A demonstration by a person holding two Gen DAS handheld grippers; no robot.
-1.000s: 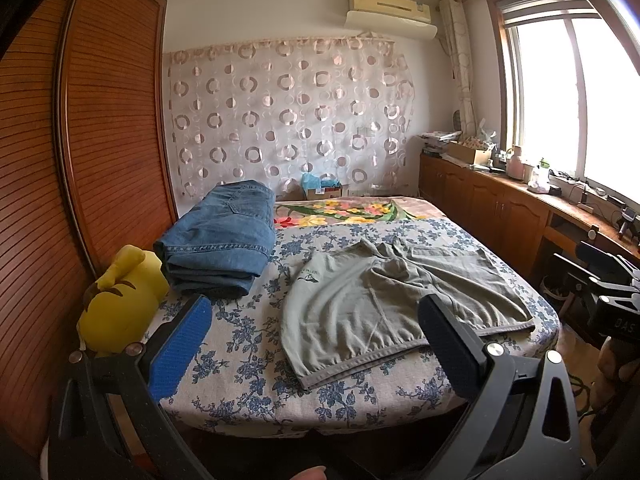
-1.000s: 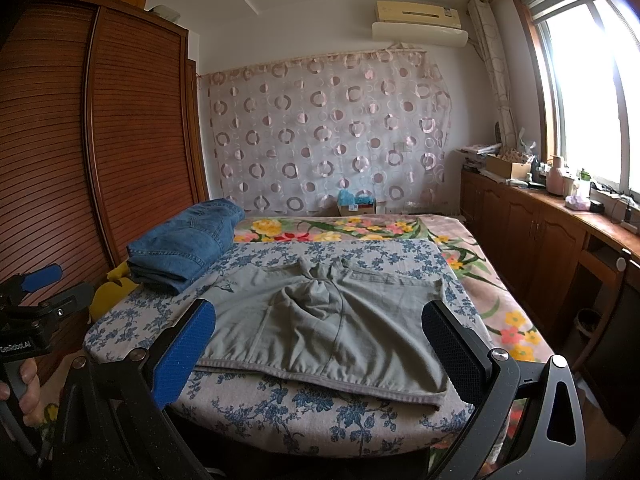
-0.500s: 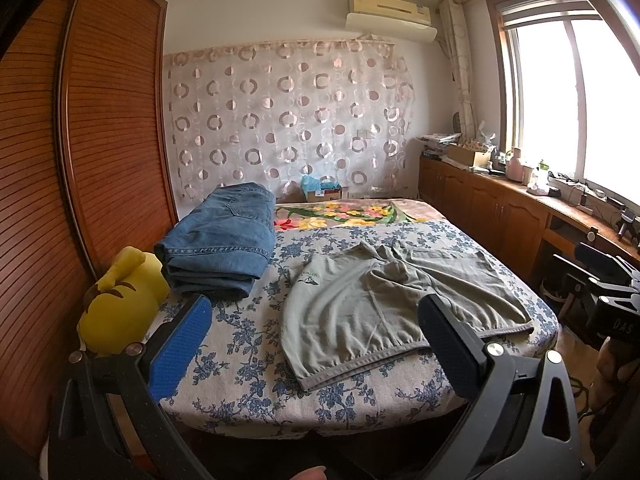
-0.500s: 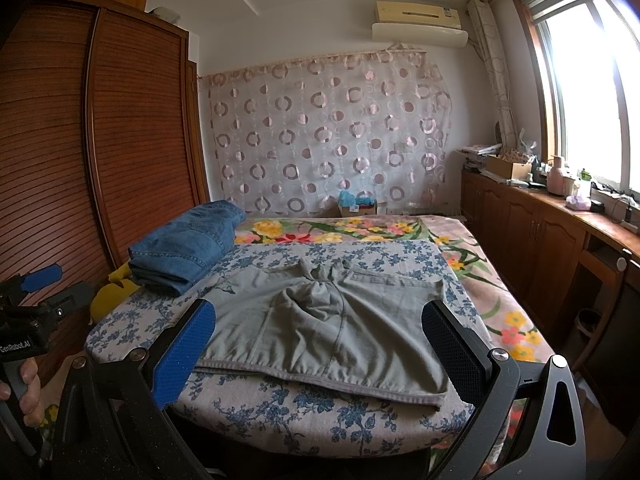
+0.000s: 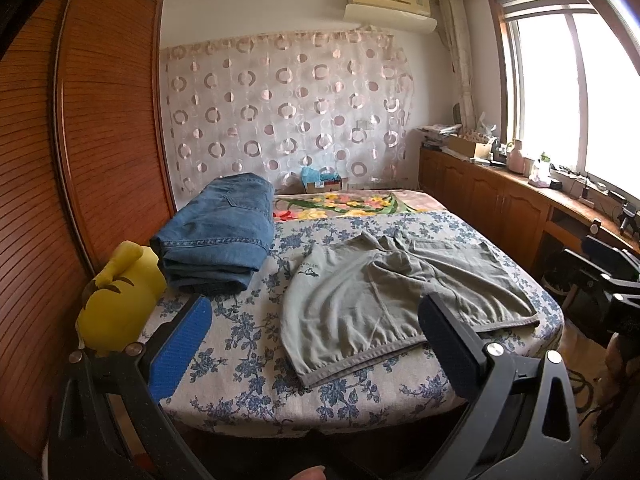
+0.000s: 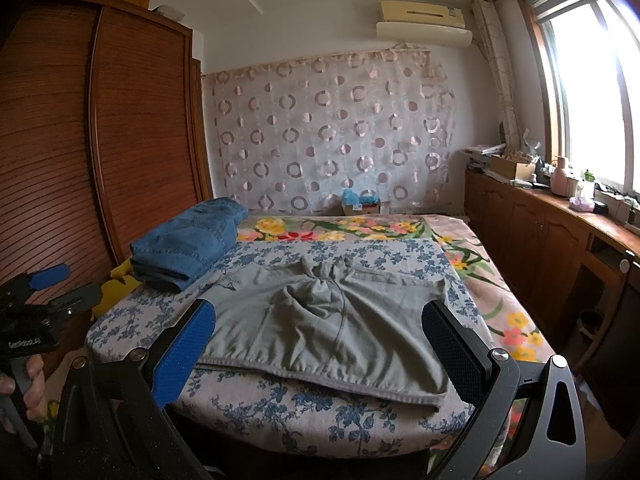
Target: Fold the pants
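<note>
Grey pants [image 6: 320,328] flat on bed [image 6: 280,412]

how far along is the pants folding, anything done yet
One pair looks done: the blue jeans lie folded in a stack at the bed's left side, beside the yellow plush toy. Nothing is in hand: the left gripper and right gripper are both open and short of the bed. Left to do: the grey-green shorts lie spread out, bunched at the middle, unfolded.
</note>
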